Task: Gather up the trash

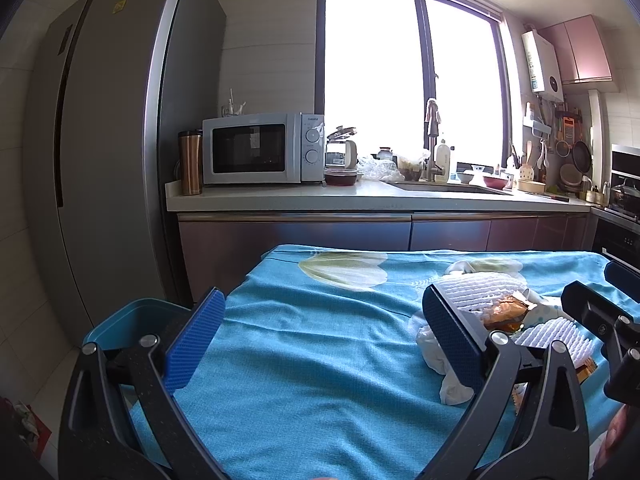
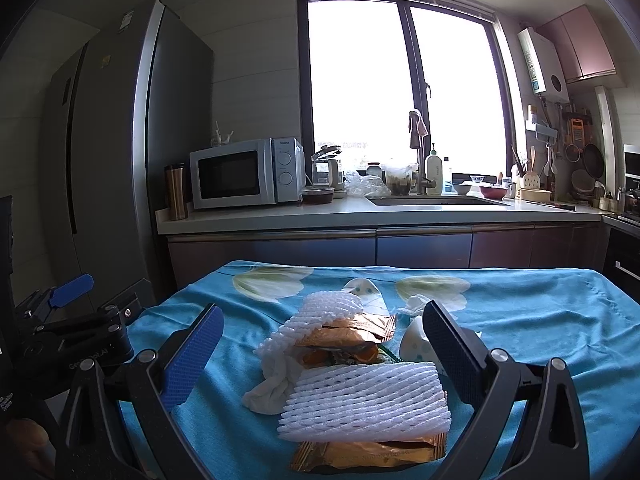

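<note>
just foam net (image 2: pixel 366 402) between right fingers (image 2: pixel 454 358)

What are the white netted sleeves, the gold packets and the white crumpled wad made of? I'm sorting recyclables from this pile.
White netted sleeves: soft foam mesh, matte, judging by the puffy open lattice.
Gold packets: metallised plastic film or foil, by the glossy crinkled surface and serrated edges.
White crumpled wad: probably tissue or paper towel, matte with soft folds; thin cloth cannot be ruled out.

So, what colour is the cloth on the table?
The cloth is turquoise blue with pale flower prints, clearest in the right wrist view.
</note>
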Demonstrator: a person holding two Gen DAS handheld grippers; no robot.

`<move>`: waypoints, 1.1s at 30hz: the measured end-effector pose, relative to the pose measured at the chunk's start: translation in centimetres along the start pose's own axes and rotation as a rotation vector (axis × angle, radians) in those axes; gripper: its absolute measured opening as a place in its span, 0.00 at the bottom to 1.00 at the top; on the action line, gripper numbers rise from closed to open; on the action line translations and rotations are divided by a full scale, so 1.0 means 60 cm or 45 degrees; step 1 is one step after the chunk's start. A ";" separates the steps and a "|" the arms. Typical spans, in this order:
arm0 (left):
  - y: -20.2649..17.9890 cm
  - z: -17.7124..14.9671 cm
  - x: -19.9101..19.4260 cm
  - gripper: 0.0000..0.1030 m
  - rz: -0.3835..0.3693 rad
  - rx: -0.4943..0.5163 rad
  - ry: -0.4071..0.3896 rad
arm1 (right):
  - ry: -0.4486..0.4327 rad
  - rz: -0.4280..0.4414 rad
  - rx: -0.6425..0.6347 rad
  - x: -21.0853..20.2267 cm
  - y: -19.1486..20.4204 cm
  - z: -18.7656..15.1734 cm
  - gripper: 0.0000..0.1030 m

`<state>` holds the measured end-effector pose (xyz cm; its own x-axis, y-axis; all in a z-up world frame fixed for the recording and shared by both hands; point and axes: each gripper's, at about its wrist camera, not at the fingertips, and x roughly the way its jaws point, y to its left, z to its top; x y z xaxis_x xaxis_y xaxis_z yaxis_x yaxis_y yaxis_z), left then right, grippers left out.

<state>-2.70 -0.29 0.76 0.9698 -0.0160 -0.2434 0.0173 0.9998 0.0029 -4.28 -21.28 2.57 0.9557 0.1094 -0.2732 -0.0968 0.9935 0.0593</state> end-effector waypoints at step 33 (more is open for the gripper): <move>-0.040 -0.016 0.041 0.95 -0.187 0.076 0.155 | 0.200 -0.044 0.099 0.027 -0.080 -0.034 0.89</move>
<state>-0.56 -2.70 -0.80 0.9192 -0.1568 -0.3613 0.1740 0.9846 0.0154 -2.83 -25.83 -0.10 0.9022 0.0848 -0.4229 -0.0371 0.9921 0.1197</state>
